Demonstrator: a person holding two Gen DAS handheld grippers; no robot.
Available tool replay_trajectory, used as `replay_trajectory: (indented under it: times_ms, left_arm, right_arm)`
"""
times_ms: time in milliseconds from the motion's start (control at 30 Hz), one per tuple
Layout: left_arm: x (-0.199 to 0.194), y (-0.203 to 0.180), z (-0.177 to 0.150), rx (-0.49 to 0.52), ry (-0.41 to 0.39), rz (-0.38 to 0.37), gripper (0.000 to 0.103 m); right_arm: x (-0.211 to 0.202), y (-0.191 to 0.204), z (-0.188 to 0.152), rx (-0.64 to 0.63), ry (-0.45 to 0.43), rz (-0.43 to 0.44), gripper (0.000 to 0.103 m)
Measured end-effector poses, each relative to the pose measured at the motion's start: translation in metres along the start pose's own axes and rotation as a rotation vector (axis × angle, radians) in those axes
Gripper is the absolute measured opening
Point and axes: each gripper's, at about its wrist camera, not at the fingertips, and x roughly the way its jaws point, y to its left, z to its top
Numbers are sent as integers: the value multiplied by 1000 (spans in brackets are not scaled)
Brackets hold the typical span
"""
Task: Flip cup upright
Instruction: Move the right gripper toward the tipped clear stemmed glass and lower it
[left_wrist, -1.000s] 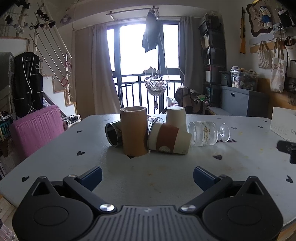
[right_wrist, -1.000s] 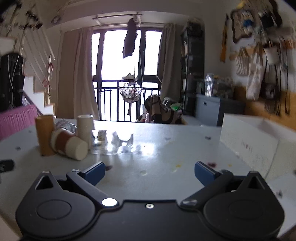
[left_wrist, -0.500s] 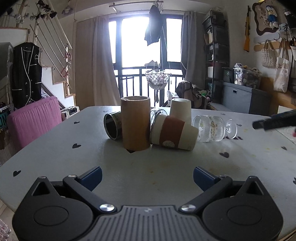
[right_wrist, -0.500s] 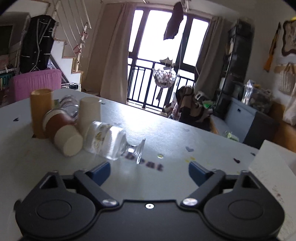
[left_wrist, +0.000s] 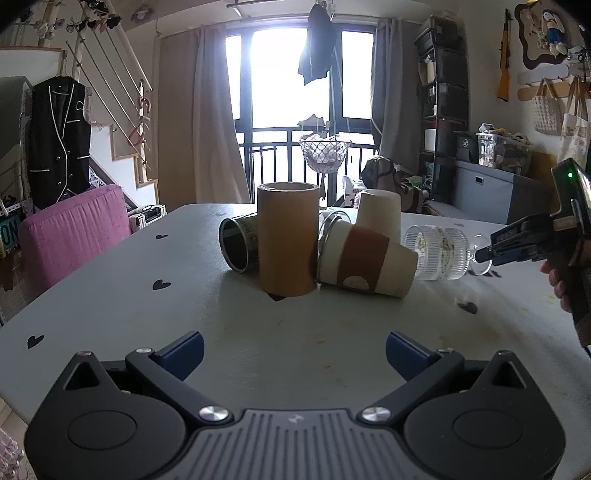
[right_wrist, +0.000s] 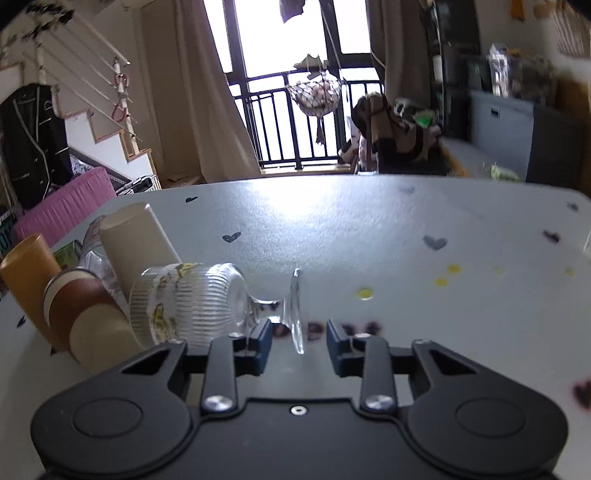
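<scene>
Glass cup (right_wrist: 192, 302): a ribbed clear footed glass with a yellow printed band, lying on its side on the table, left of centre in the right wrist view; mouth toward the left, foot toward the right. In the left wrist view it sits right of centre (left_wrist: 439, 253).
Glass foot (right_wrist: 297, 310): a clear disc standing on edge, centred low in the right wrist view, between the two blue pads.
Right gripper (right_wrist: 299, 345): fingers partly closed, one blue pad on each side of the foot; a gap shows on both sides, nothing gripped. In the left wrist view it enters from the right edge (left_wrist: 484, 256), its tips at the foot.
Sleeved paper cup (left_wrist: 364, 258): on its side, brown band around it, just left of the glass; whether they touch I cannot tell.
Plain paper cup (left_wrist: 378, 214): mouth down, behind the sleeved cup and the glass.
Cardboard tube (left_wrist: 288, 240): upright, centre of the left wrist view, against the sleeved cup's rim.
Tin can (left_wrist: 236, 249): on its side, open dark mouth facing the camera, partly behind the tube on its left.
Left gripper (left_wrist: 293, 354): bottom of its own view, fingers spread wide, nothing between them, well apart from the cups.
Table (left_wrist: 147, 306): pale grey with small dark hearts; yellow spots at right in the right wrist view.
Pink chair (left_wrist: 74, 225): left edge of the left wrist view, beyond the table.
</scene>
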Motion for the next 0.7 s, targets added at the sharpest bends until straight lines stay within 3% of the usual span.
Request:
replay_trajectory:
  times_ms: [67,233,433,700]
  left_arm:
    - [0,-1,0,0,0,-1,103]
    - [-3,-4,0,8,-9,-8,103]
    - [-12,-8,-1,15,-27,-26,103]
    - [-15,-18,-4,18,-30,-80,103]
  right_arm:
    - [5,-1,-1,19,-4,27,18]
    - [2,-2,-8,38,-43,33,8]
    - [-24,-7,-25,56,-61,-11,8]
    - [-97,-30,-73,134,-73,-67,8]
